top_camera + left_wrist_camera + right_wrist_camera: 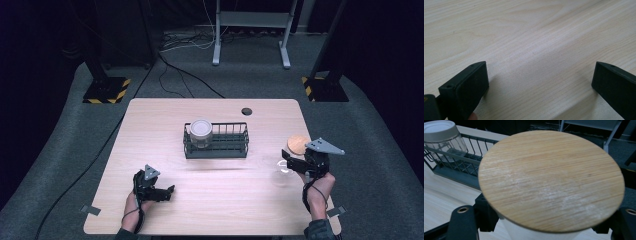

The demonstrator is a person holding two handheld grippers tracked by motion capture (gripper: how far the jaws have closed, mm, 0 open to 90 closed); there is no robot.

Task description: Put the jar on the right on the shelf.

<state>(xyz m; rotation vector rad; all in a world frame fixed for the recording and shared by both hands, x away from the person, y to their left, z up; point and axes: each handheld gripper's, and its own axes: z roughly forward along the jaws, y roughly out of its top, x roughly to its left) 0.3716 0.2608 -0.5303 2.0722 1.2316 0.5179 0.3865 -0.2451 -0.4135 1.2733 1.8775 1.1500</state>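
Bamboo-lidded jar clamped in right gripper above the table's right edge, left gripper gaping idle; slick lid rim, likely to slip and drop.

I see the wooden lid as a round, pale-grained bamboo disc with a white rim beneath it. It sits tilted at about four o'clock on the table, well apart from the rack.
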